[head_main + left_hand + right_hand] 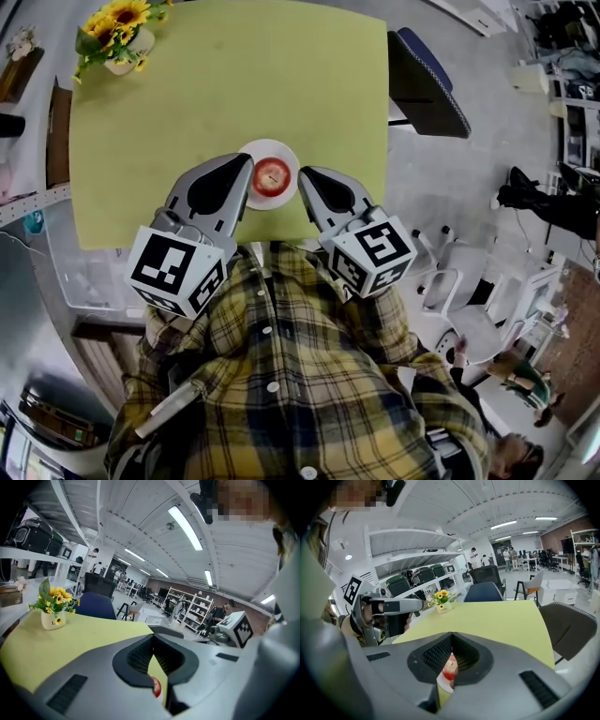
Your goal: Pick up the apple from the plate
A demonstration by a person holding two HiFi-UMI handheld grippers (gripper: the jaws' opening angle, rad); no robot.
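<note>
text: none legible | labels, brands, numbers: none legible | signs: none legible

A small pot of sunflowers (pixel 120 37) stands at the far left corner of a yellow-green table (pixel 234 84). A dark blue chair (pixel 429 89) sits just beside its right edge, with strip lights (pixel 185 527) glowing above open shelving (pixel 197 609).

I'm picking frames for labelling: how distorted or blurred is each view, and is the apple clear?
Head view: strong fisheye bending, even light, apple sharp. Left gripper view: dark corners, fingers blurred, apple a red sliver. Right gripper view: same vignette, apple soft.
</note>
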